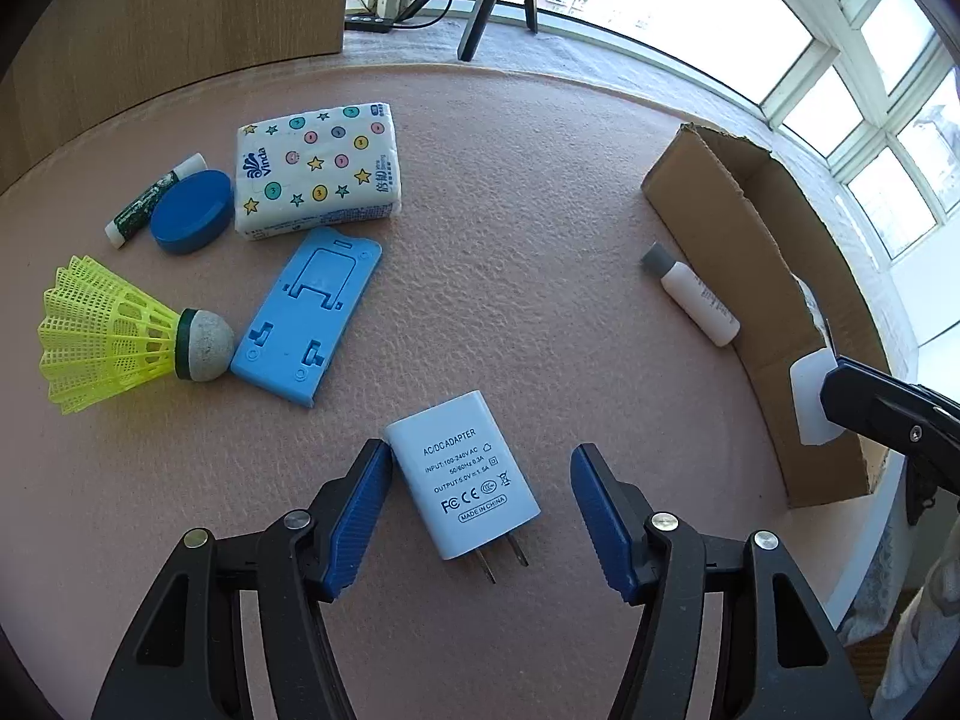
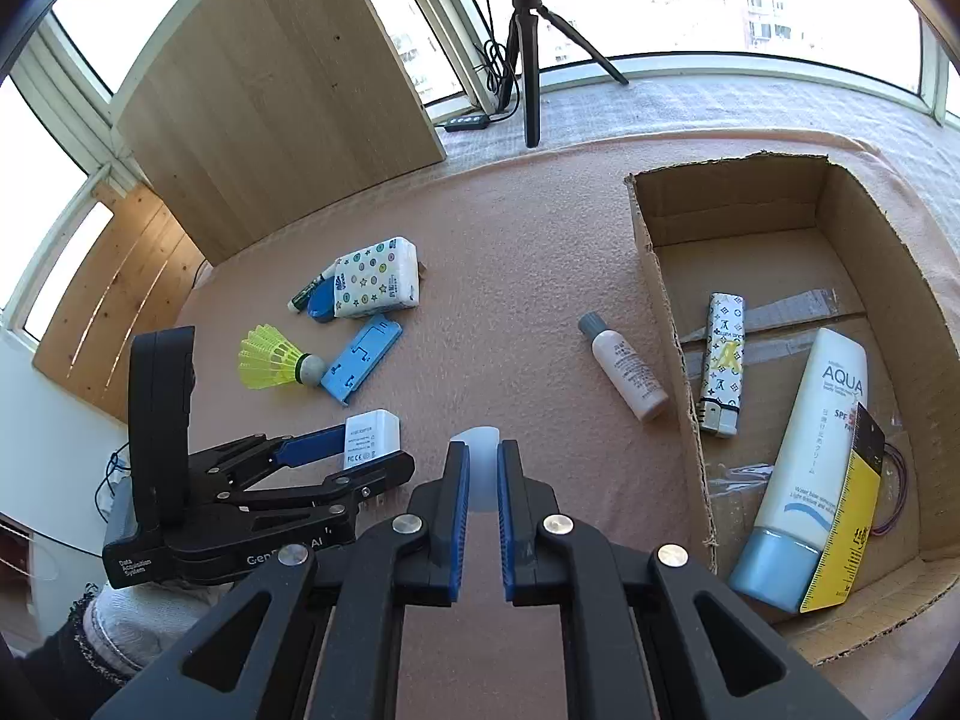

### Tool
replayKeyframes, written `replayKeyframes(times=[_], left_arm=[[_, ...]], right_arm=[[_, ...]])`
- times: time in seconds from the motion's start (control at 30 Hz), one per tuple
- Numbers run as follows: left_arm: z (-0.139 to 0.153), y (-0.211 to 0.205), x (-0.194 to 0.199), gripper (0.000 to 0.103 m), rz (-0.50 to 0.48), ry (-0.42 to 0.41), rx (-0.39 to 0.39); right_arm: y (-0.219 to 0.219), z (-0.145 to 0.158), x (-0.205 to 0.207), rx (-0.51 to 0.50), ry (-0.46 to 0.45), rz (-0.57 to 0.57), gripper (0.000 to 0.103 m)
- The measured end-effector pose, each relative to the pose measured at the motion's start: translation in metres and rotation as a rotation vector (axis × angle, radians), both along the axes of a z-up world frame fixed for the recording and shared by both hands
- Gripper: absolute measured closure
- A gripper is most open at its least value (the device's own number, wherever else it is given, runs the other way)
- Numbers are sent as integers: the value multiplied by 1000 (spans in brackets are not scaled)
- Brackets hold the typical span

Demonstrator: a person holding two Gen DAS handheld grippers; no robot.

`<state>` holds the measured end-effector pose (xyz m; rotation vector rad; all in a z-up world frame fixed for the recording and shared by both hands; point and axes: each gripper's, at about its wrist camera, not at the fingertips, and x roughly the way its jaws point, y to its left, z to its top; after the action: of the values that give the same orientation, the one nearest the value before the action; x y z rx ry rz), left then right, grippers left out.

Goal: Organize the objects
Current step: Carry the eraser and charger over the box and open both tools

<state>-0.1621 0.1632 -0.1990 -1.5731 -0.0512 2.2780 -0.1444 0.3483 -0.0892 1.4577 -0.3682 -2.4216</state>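
A white AC adapter (image 1: 462, 474) (image 2: 372, 438) lies flat on the pink cloth between the fingers of my left gripper (image 1: 480, 456) (image 2: 375, 450). That gripper is open; its left pad sits at the adapter's corner and its right pad is well clear. My right gripper (image 2: 485, 450) (image 1: 831, 384) is shut on a small white flat piece (image 2: 477, 468) (image 1: 810, 396), held above the cloth beside the cardboard box (image 2: 660, 312) (image 1: 720, 240). In the box lie a patterned lighter (image 2: 723, 372) and a sunscreen tube (image 2: 804, 468).
On the cloth lie a yellow shuttlecock (image 1: 114, 336), a blue phone stand (image 1: 306, 318), a tissue pack (image 1: 318, 171), a blue round lid (image 1: 192, 213) and a green stick (image 1: 153, 201). A small white bottle (image 1: 693, 294) rests against the box. A wooden board (image 2: 276, 90) and a tripod (image 2: 528, 60) stand behind.
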Motion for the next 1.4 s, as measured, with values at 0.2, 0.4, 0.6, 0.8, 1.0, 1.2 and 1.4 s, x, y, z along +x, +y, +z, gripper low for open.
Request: replayKeyframes(times=[0.2, 0.4, 0.6, 0.8, 1.0, 1.2, 1.4], left_arm=[[-3, 5, 4, 62, -18, 27, -33], [0, -6, 1, 63, 11, 13, 12], [25, -1, 1, 63, 5, 62, 43], [62, 24, -7, 63, -44, 136, 84], [84, 70, -17, 63, -110, 180, 103], [93, 126, -23, 63, -181, 204, 120], [90, 178, -26, 63, -235, 203, 113]], right_arm=[[10, 8, 6, -5, 17, -24, 95], [24, 18, 15, -8, 43, -63, 95], [52, 27, 25, -5, 65, -122, 95], [90, 36, 36, 21, 86, -192, 95], [124, 40, 47, 39, 95, -247, 95], [148, 40, 50, 50, 97, -275, 95], [163, 37, 50, 59, 93, -277, 95]])
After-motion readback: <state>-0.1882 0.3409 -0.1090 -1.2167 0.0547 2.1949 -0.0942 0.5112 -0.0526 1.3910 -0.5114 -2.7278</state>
